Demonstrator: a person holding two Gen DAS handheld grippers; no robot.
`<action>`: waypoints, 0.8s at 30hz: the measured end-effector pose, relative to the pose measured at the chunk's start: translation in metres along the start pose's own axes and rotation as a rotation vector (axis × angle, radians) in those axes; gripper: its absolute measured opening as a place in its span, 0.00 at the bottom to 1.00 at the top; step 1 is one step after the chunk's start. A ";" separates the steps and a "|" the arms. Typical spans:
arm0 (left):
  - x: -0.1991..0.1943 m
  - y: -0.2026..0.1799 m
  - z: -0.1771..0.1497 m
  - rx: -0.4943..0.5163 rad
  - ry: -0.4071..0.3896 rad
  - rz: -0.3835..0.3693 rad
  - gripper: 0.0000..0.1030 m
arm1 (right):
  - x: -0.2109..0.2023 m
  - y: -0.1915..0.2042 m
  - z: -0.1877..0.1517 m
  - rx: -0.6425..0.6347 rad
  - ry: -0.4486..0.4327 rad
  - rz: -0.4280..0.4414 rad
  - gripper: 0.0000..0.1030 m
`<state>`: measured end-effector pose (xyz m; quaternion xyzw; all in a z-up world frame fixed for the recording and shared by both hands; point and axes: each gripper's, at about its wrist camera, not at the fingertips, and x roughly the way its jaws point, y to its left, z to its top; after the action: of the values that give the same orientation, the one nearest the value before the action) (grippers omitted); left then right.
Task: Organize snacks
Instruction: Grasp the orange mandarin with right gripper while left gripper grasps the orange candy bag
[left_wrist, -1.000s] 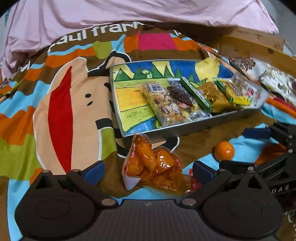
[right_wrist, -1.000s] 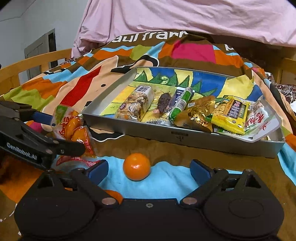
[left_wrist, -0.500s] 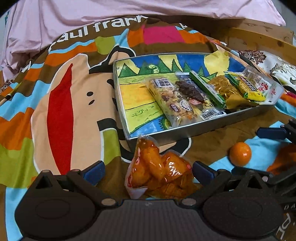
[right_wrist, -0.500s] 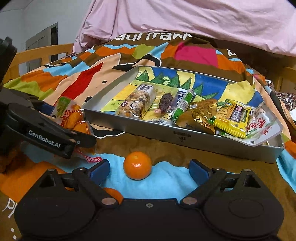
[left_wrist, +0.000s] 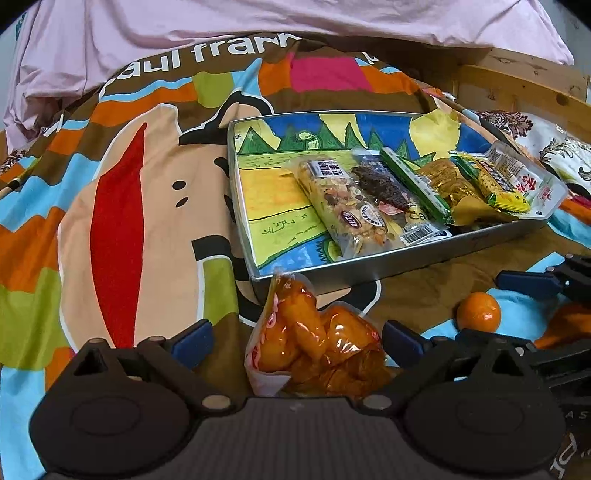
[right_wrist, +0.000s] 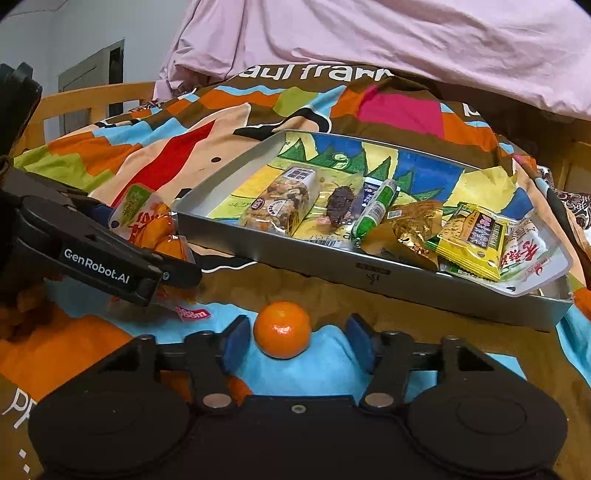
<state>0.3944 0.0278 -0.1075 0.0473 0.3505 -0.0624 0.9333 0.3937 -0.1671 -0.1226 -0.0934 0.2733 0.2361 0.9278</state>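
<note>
A metal tray (left_wrist: 369, 269) (right_wrist: 332, 266) with a painted bottom holds several snack packets, among them a nut bar (left_wrist: 343, 199) and a yellow packet (right_wrist: 472, 236). A clear bag of orange snacks (left_wrist: 314, 339) lies on the blanket in front of the tray, between the open fingers of my left gripper (left_wrist: 295, 339); the bag also shows in the right wrist view (right_wrist: 155, 229). A small mandarin (right_wrist: 282, 329) (left_wrist: 478, 312) sits between the fingers of my right gripper (right_wrist: 295, 341), which are partly closed around it without touching.
A colourful blanket (left_wrist: 110, 206) covers the bed. A pink sheet (left_wrist: 184, 33) lies at the back. A wooden bed frame (left_wrist: 517, 85) runs at the right and also shows at the left of the right wrist view (right_wrist: 74, 107).
My right gripper's fingers have narrowed around the mandarin. My left gripper has shifted slightly, keeping the orange snack bag between its open fingers.
</note>
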 end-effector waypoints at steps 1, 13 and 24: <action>0.000 -0.001 0.000 0.002 -0.002 -0.002 0.95 | 0.000 0.000 0.000 -0.001 0.002 0.002 0.51; -0.004 -0.005 -0.001 0.016 -0.013 -0.049 0.75 | 0.002 -0.001 0.000 0.009 0.009 0.023 0.45; -0.005 -0.008 -0.002 -0.004 -0.009 -0.021 0.74 | 0.001 0.003 -0.001 -0.010 0.015 0.014 0.40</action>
<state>0.3882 0.0203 -0.1057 0.0415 0.3468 -0.0717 0.9343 0.3927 -0.1643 -0.1244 -0.0977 0.2797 0.2431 0.9237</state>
